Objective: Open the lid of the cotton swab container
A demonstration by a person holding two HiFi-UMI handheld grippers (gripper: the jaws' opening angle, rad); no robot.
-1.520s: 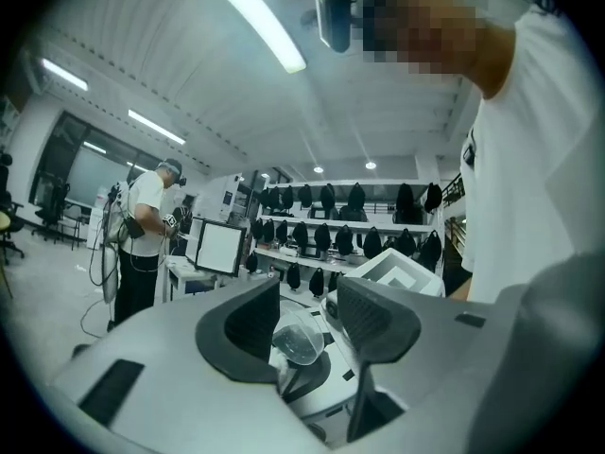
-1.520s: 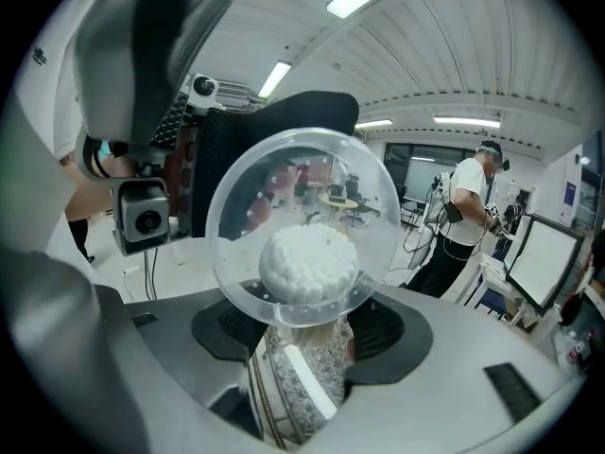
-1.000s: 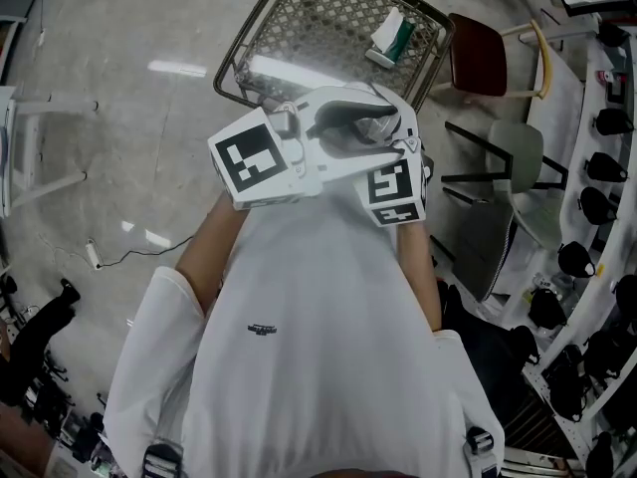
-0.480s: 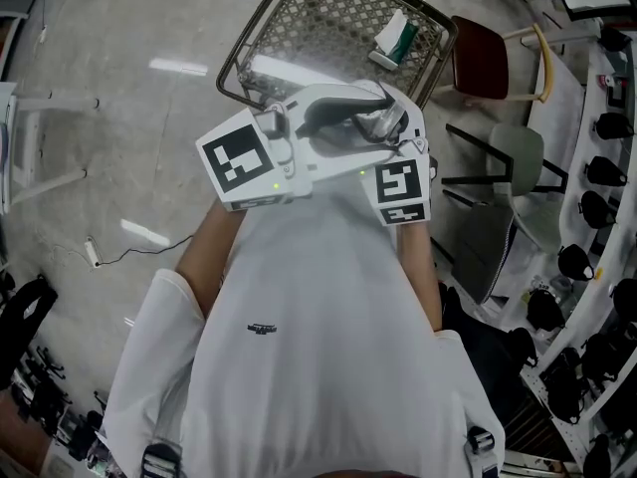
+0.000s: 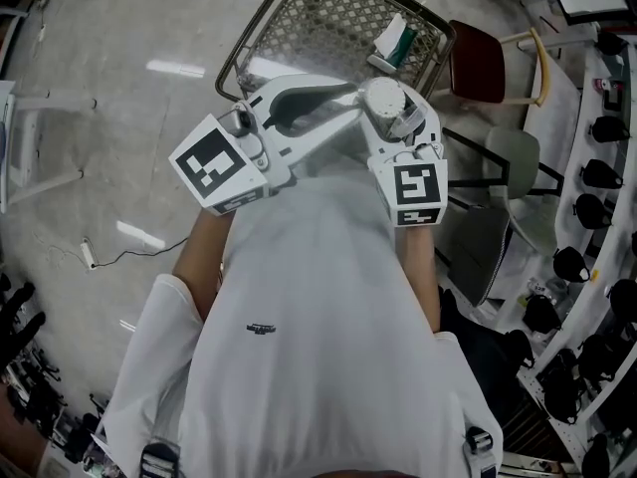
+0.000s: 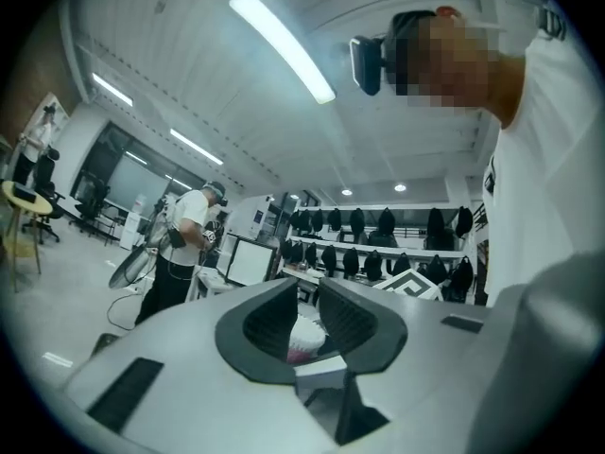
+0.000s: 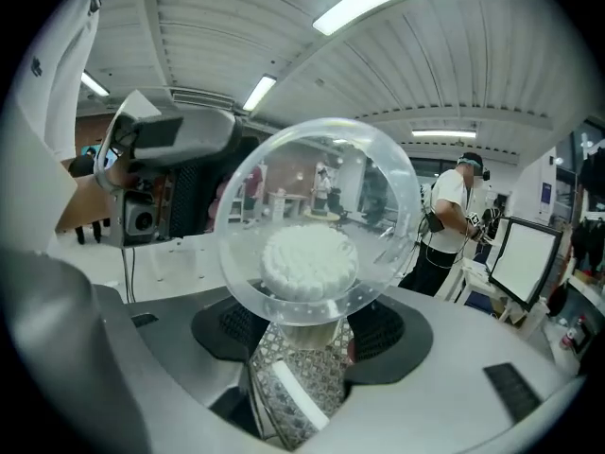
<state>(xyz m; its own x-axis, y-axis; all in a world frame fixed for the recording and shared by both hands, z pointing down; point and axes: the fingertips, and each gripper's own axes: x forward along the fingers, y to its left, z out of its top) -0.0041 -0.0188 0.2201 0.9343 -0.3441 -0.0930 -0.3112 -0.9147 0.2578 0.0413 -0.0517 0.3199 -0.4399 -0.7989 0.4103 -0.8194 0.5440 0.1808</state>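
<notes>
**Now the left tongs are closing on the lid**

So the right tongs (image 7: 307, 327) are holding the tub (image 5: 384, 102) by its sides; their jaws are standing wide around it and pressing on it. The tub is hanging in the air in front of the person's chest, not resting on any table. Its long way is running up from those jaws and leaning back toward the person, so its round top is facing the right tongs' camera. The lid (image 7: 321, 173) is sitting on that top; it is not off yet, I think.

The left tongs (image 6: 305, 315) are coming in flat from the tub's left side and pointing across at the lid's edge. Their jaws have just been closing and are now standing close together, with a small white bit (image 6: 304, 337) between them. That bit looks like the lid's edge, and the pads seem to be pinching it, though I am not fully sure.

So the lid is lying straight ahead of the left tongs, right at their tips; the left hand is the nearer one. The right hand is only keeping the tub steady. I am guessing the next move is the left tongs pulling the lid up and away along that long way, while the right tongs are holding tight.

Counting: one tub; one lid; two tongs; one bunch of swabs (image 7: 310, 261) inside, too many to count; one wire basket (image 5: 299, 28) on the floor below.
</notes>
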